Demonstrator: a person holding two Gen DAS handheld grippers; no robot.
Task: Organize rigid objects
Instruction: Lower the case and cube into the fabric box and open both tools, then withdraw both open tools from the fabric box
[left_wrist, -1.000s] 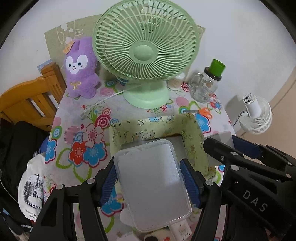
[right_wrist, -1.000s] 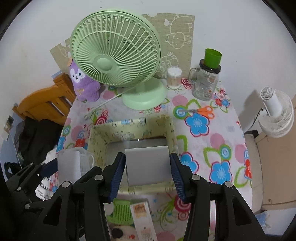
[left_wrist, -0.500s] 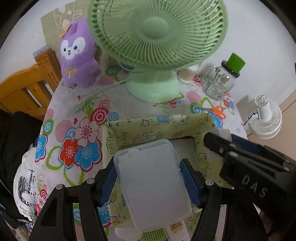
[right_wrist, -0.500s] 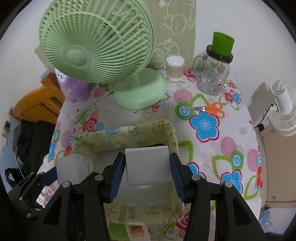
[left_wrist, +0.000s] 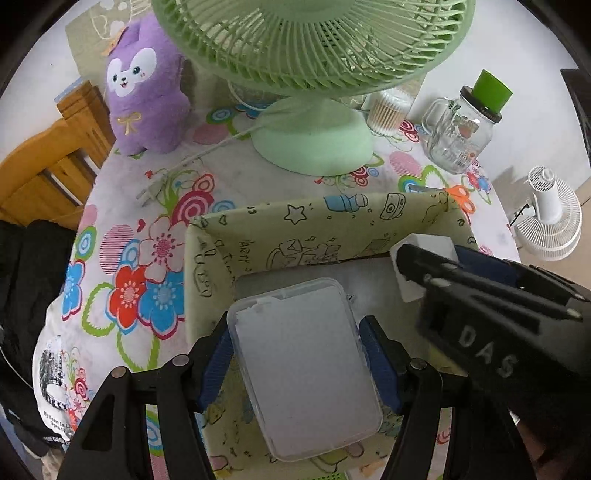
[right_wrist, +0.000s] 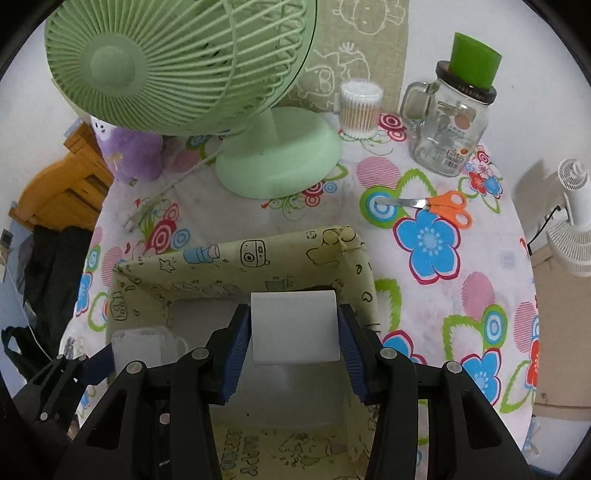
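My left gripper (left_wrist: 297, 363) is shut on a clear flat plastic case (left_wrist: 303, 365) and holds it over the open yellow-green fabric storage box (left_wrist: 332, 221). My right gripper (right_wrist: 293, 326) is shut on a white rectangular block (right_wrist: 294, 326) and holds it inside the same box (right_wrist: 236, 258), near its far right corner. The right gripper with the white block (left_wrist: 424, 247) shows at the right in the left wrist view. The left gripper with the clear case (right_wrist: 138, 345) shows at the lower left in the right wrist view.
A green desk fan (right_wrist: 258, 162) stands behind the box on the flowered tablecloth. A purple plush (left_wrist: 144, 96), a cotton swab jar (right_wrist: 360, 107), a glass mug jar with green lid (right_wrist: 448, 125) and orange scissors (right_wrist: 439, 206) lie around it. A wooden chair (left_wrist: 40, 170) is at the left.
Both grippers have moved forward and down over the fabric box with their objects still held. The fan and back items appear closer.
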